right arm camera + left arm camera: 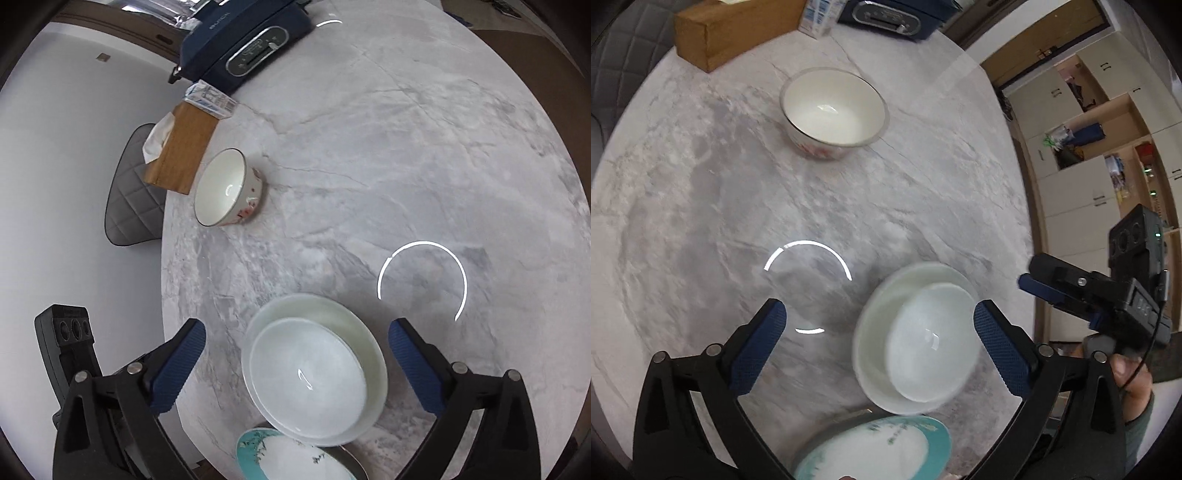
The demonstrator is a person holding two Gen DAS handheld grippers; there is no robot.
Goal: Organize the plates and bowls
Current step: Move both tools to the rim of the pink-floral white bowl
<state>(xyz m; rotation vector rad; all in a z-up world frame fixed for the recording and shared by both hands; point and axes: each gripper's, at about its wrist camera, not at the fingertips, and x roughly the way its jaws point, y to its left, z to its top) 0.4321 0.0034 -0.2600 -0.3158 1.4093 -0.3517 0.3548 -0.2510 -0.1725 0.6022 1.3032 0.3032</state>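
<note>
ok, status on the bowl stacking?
Both hand-held grippers open, empty: left, right. White bowls nested on the table. Patterned bowl sits alone; teal plate at near edge. Nothing blocking.

Left claw [879, 334] spread wide, empty, above marble desk [701, 221]. Two nested white bowls [916, 339] between its fingers (blurred); patterned bowl [833, 110] well apart.

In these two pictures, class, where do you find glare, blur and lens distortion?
Left wrist view: a ring-shaped lamp reflection glares on the marble table; the nested white bowls and the teal plate are smeared by motion; the cabinets bend at the fisheye edge.
Right wrist view: the same ring glare; the floral bowl stays sharp, the nested bowls slightly soft.
</note>
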